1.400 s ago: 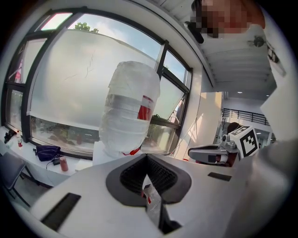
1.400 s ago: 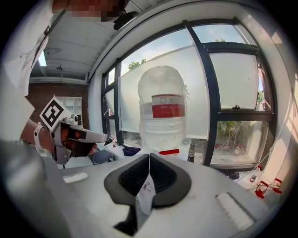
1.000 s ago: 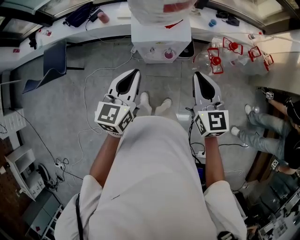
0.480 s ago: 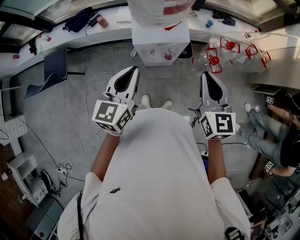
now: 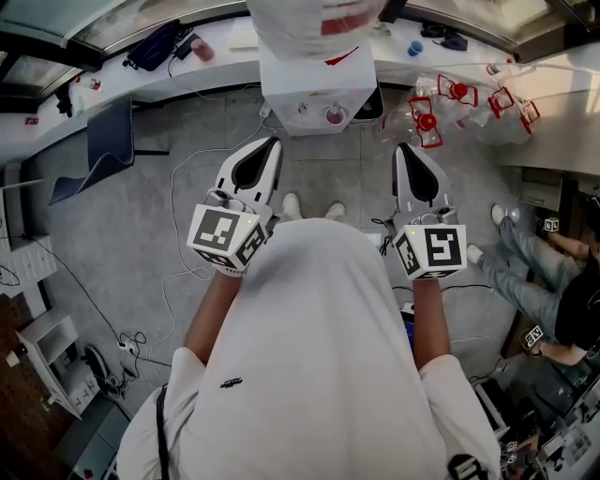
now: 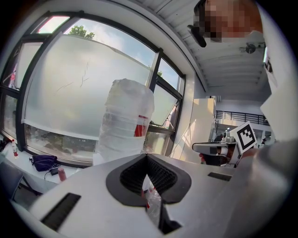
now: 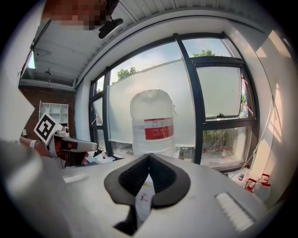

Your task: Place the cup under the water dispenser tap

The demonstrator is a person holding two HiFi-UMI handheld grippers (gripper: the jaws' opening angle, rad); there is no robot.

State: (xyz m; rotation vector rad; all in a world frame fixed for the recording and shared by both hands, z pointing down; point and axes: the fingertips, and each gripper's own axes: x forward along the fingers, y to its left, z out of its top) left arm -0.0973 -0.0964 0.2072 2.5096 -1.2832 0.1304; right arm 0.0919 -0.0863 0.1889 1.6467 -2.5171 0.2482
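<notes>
Bottle (image 5: 309,19) top beyond the upper edge; dispenser (image 5: 317,89) taps indistinct

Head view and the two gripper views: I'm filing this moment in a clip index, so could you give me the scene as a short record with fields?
left gripper: jaws together, nothing held
right gripper: jaws together, nothing held
water dispenser: straight ahead of the person, big bottle on top
pink cup: at the dispenser's front ledge; whether it is right under a tap is unclear
floor: cables; clear jugs with red caps to the dispenser's right
</notes>
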